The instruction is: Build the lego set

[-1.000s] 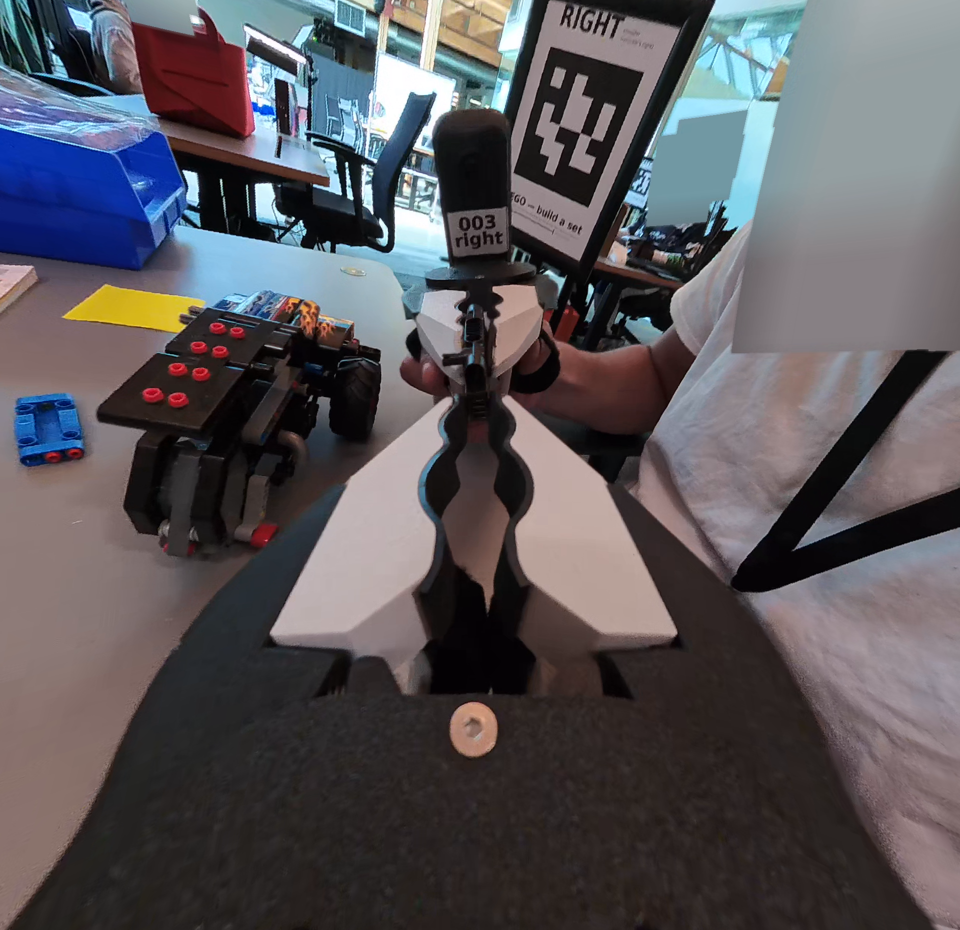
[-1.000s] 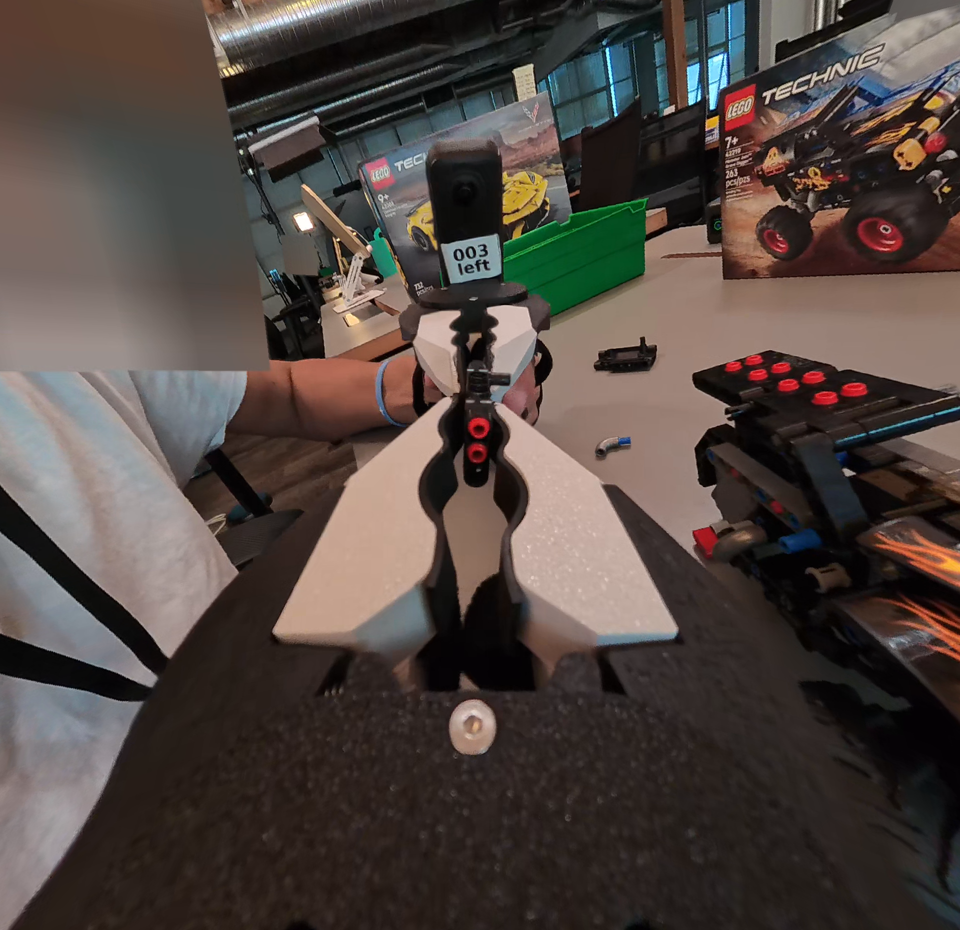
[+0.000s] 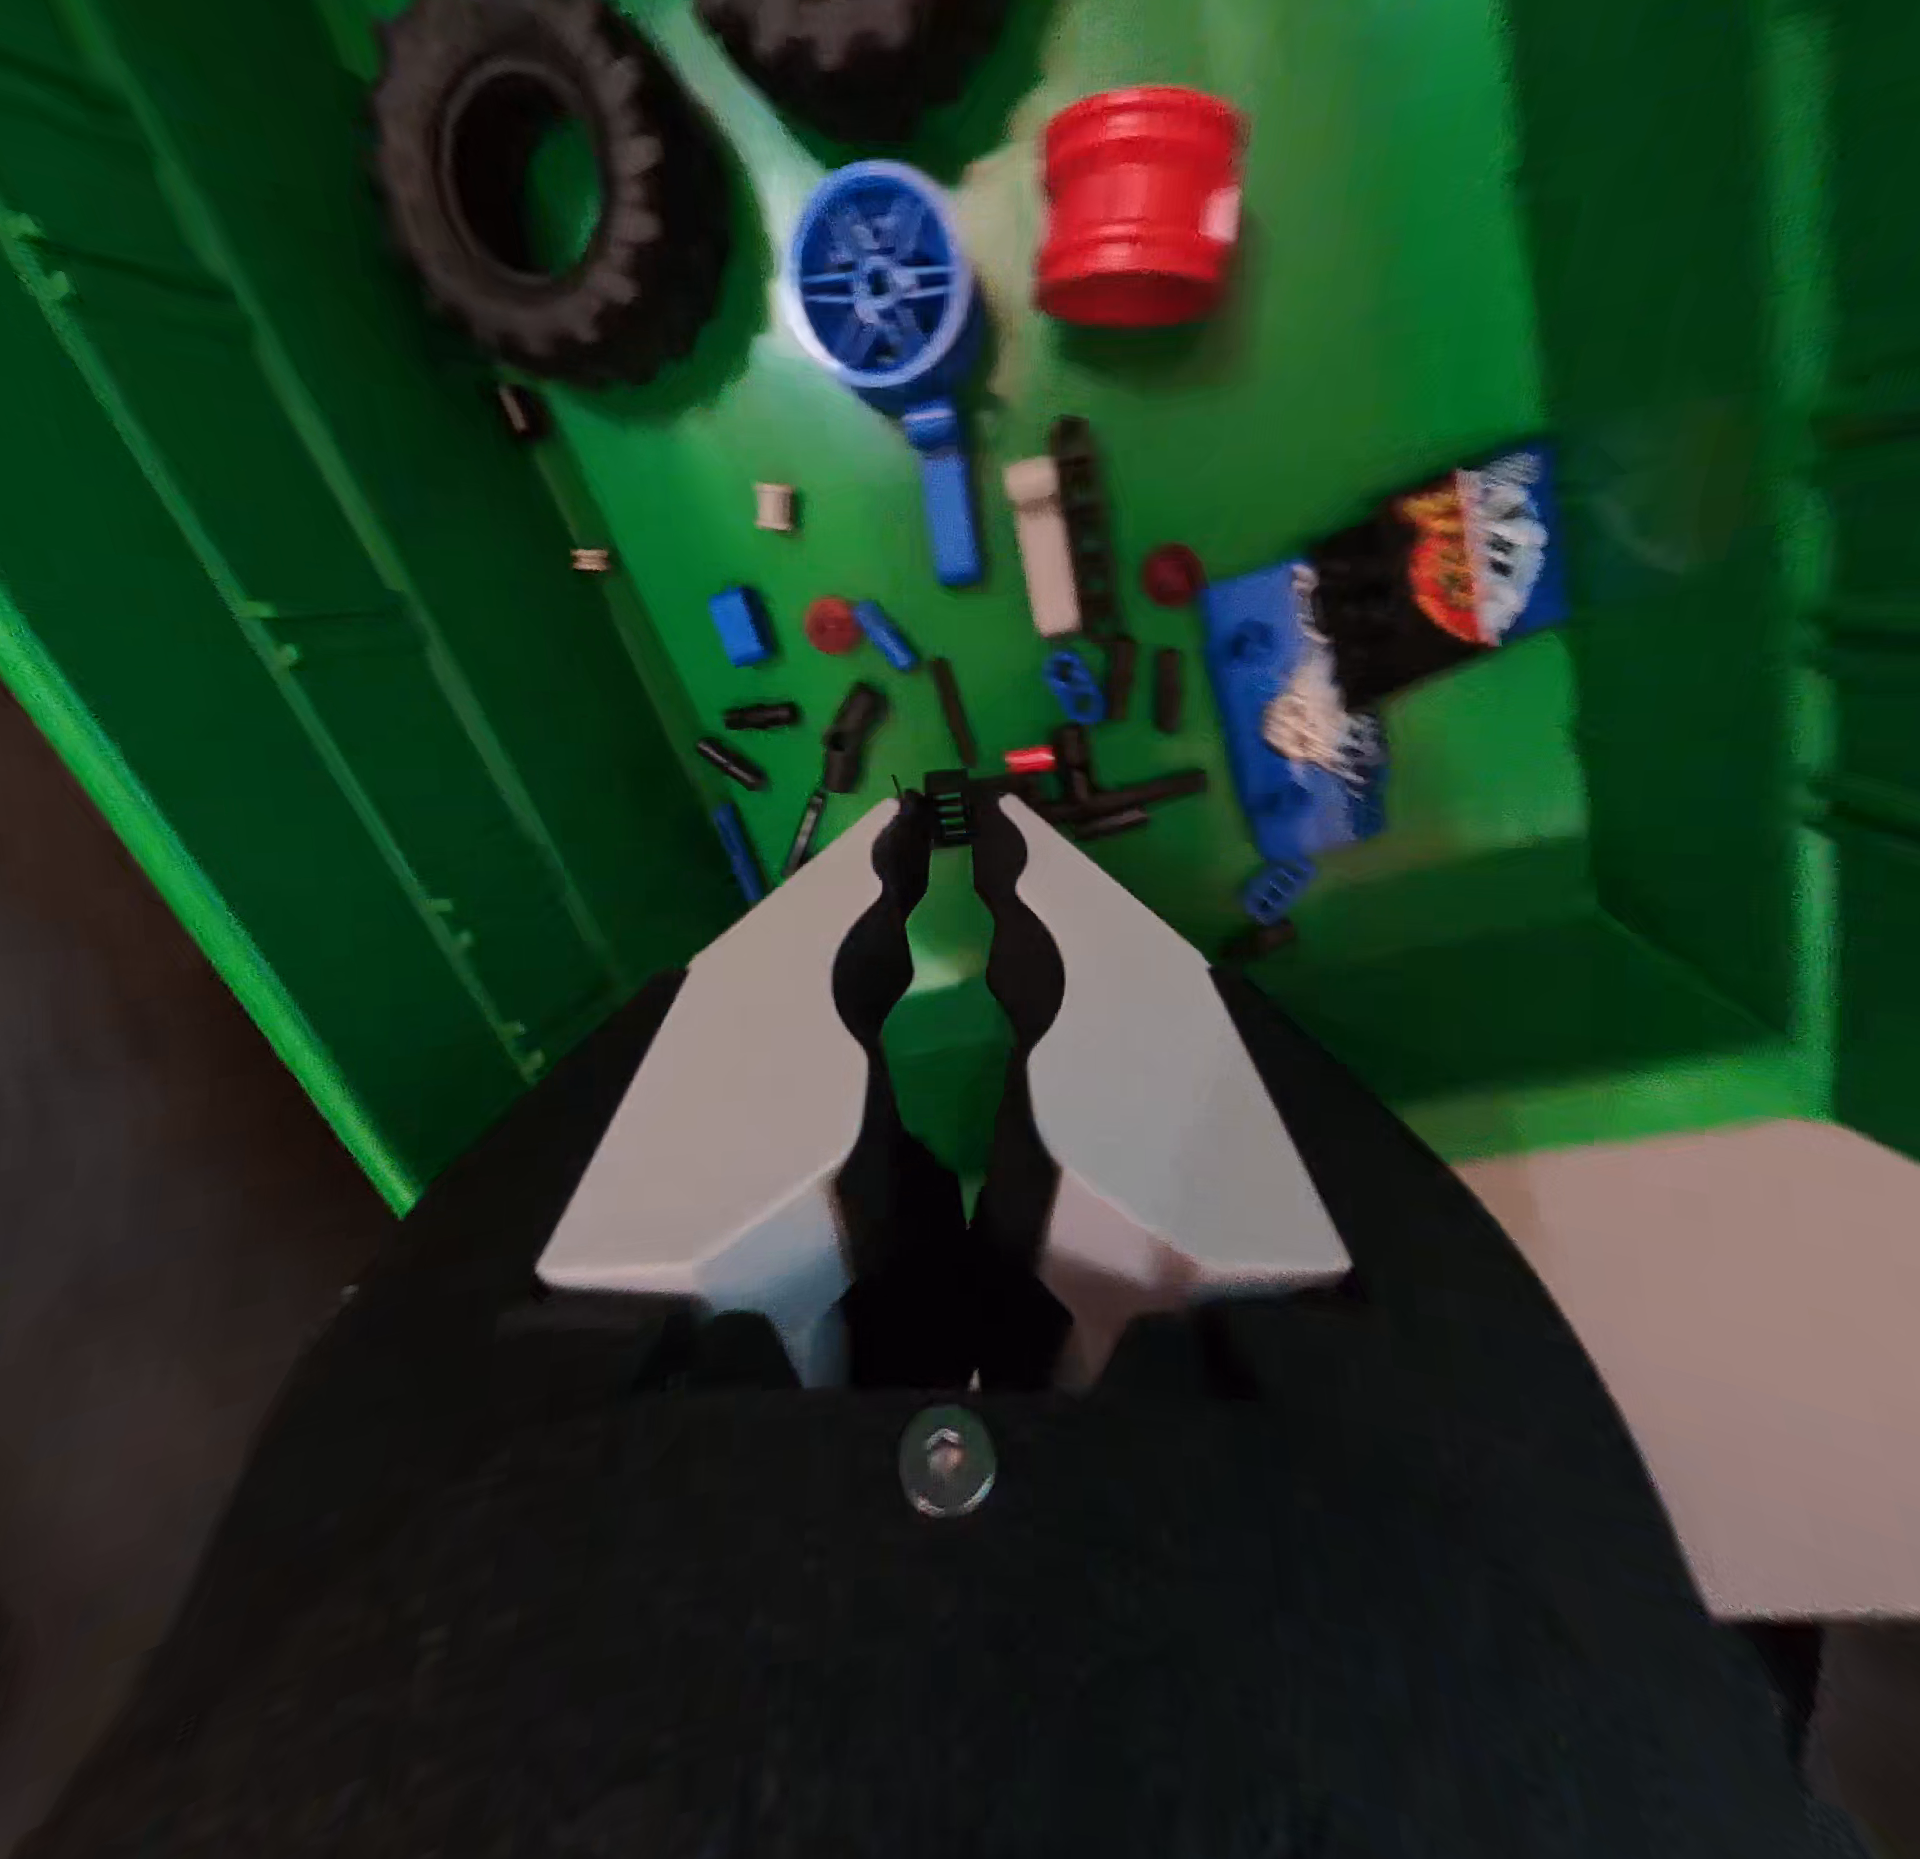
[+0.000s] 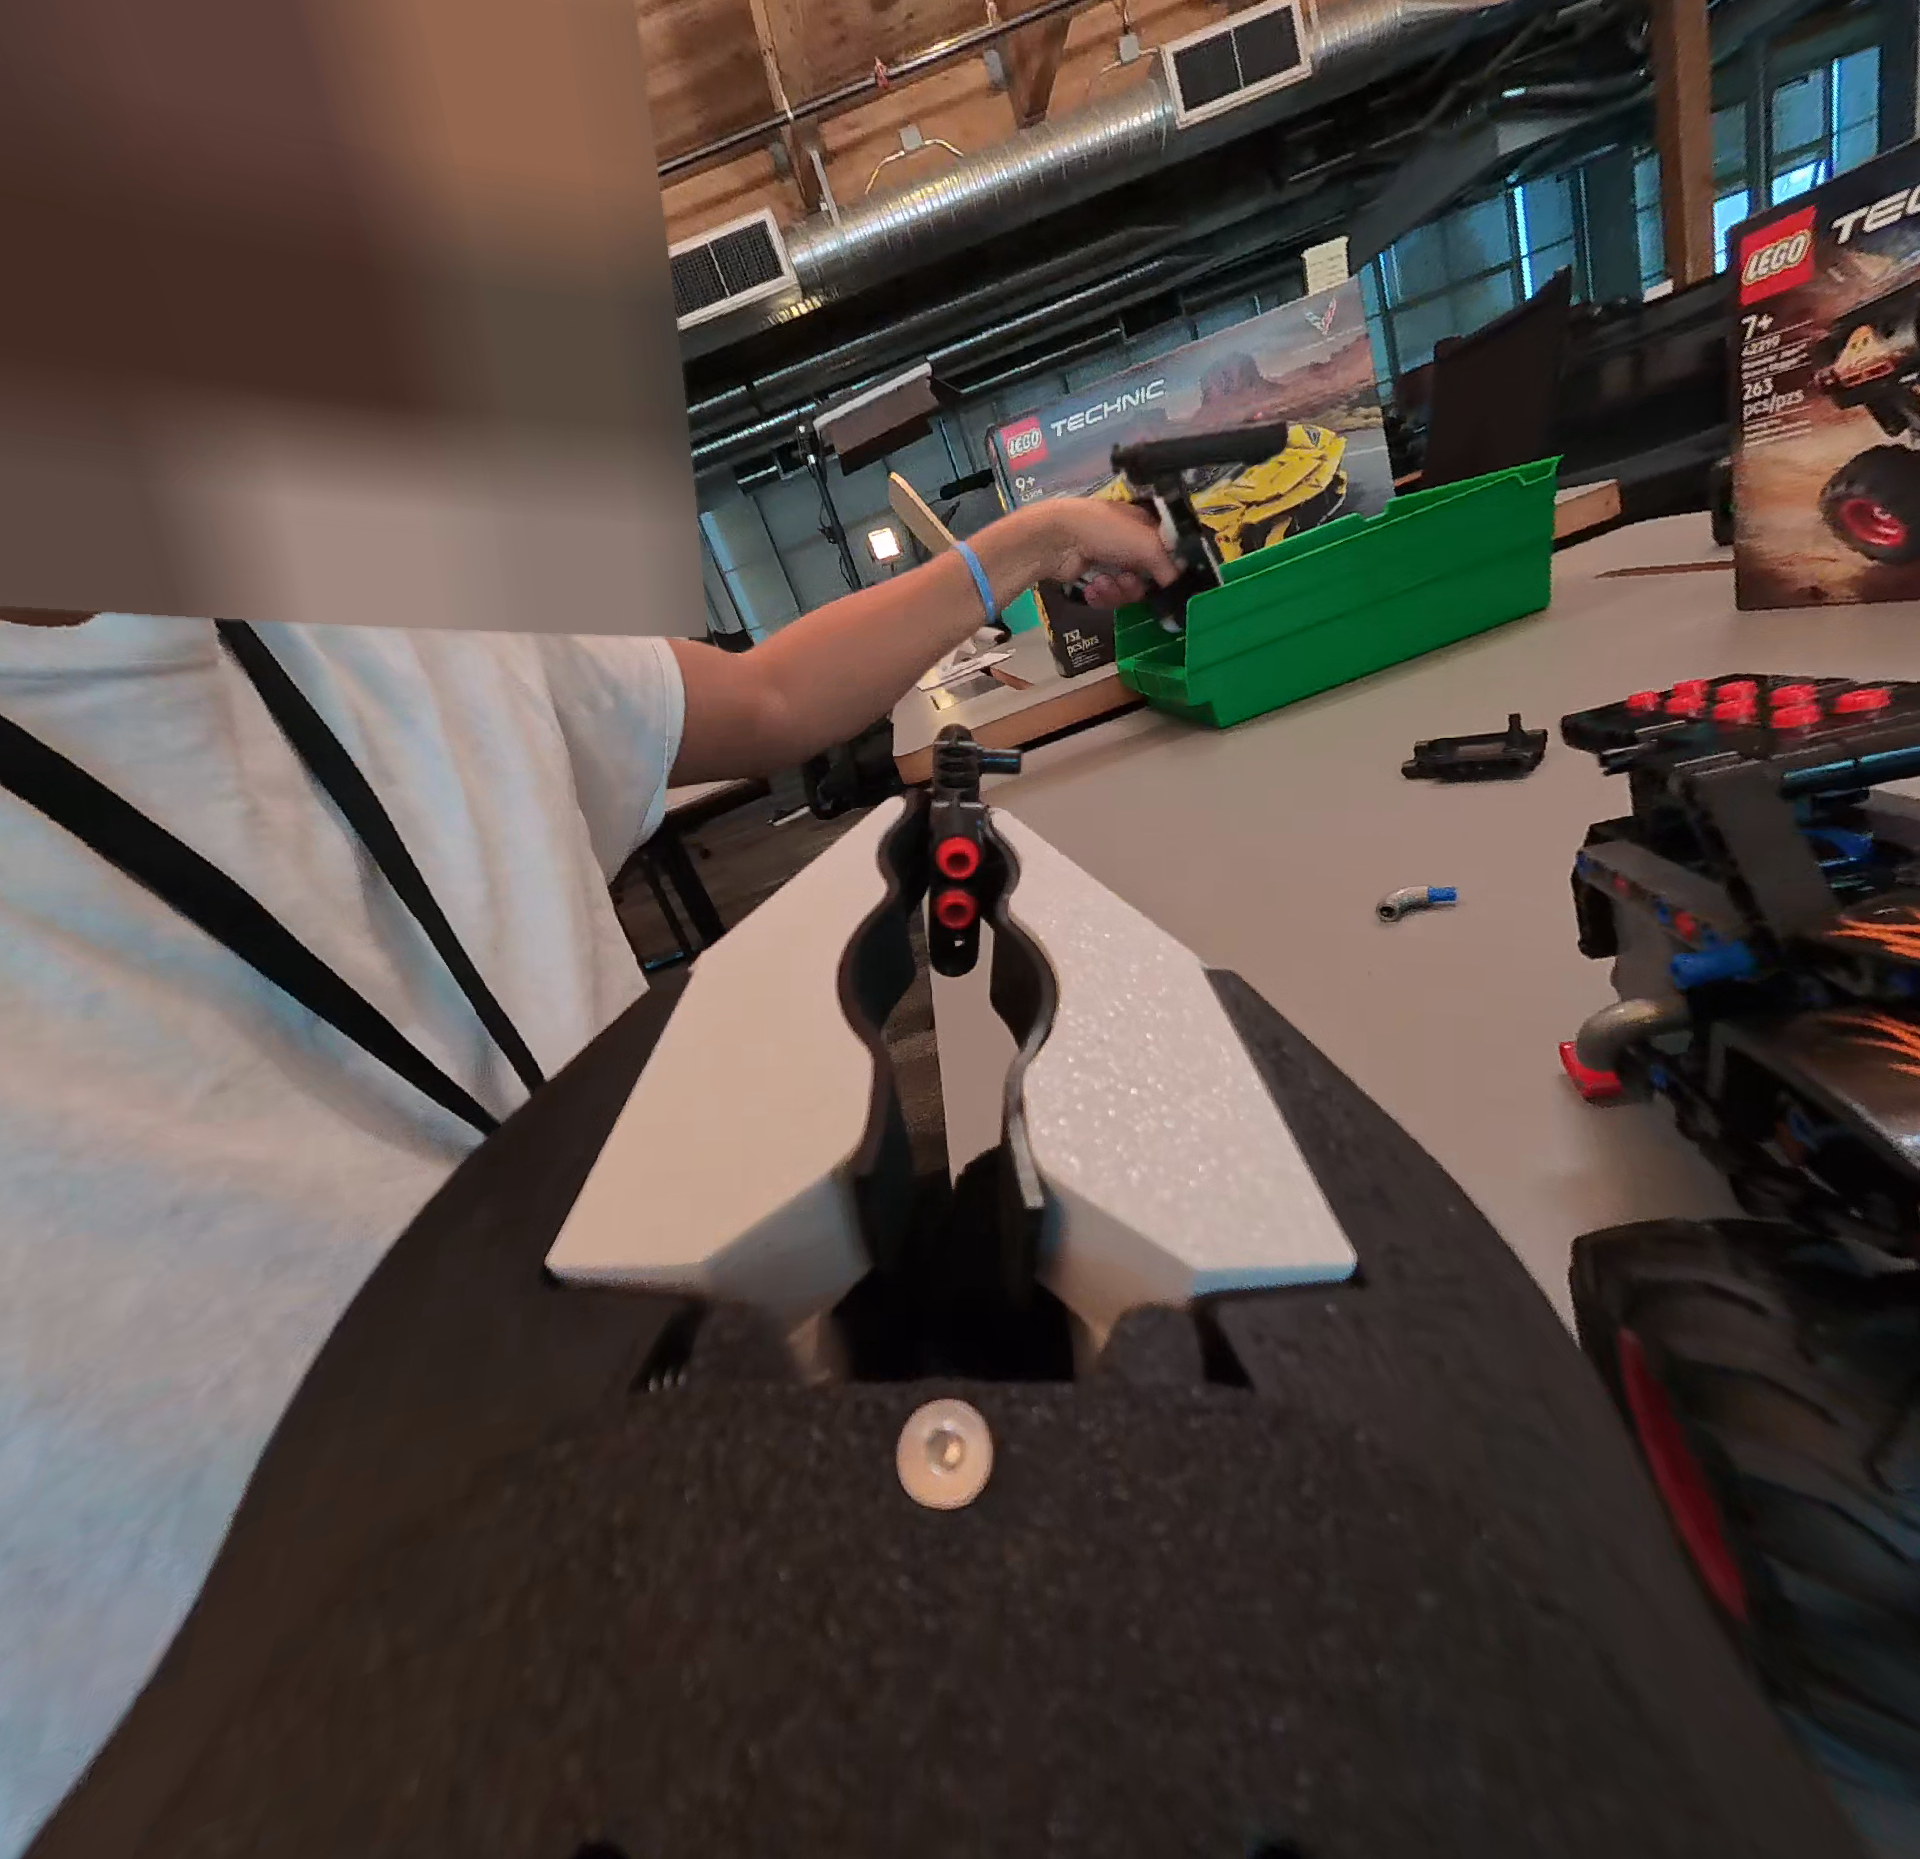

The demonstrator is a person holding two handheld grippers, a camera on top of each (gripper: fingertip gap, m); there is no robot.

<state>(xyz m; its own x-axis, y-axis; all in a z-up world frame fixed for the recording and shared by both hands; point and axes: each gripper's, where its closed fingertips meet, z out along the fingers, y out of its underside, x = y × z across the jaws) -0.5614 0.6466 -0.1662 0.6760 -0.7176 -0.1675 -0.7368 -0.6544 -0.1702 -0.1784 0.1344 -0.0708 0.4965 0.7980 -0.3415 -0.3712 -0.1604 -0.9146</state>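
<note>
Left wrist view, motion-blurred. Left tongs (image 3: 948, 824) point down into the green bin (image 3: 312, 666). The jaws stand a narrow gap apart, and the tips appear to pinch a small black ribbed piece (image 3: 948, 810); it looks sharper than the bin contents, so I judge it held, not lying loose.

Ahead of the tips, large to small:
- black tyre (image 3: 540, 199), far ahead-left
- red rim (image 3: 1138, 209), far ahead-right
- blue rim (image 3: 883, 271), between those two
- printed blue panel (image 3: 1382, 646), right of the tips
- loose pins and connectors just past the tips, nearest a black cross-shaped axle part (image 3: 1101, 801) immediately right

Right wrist view. Right tongs (image 4: 951, 822) sit above the tabletop (image 4: 1247, 874), almost closed on a black beam with two red pins (image 4: 954, 905). Its long axis runs along the tongs and its end sticks out past the tips. The truck model (image 4: 1766, 926) is to the right, well apart. A small grey elbow piece (image 4: 1418, 900) lies between them. The bin is far ahead-right, with the left hand (image 4: 1091, 552) at its near end.

Change from one second ago: then the two tongs met tip to tip in front of the person. Now the left has gone off to the bin, and the right holds roughly the same place and the same beam.
</note>
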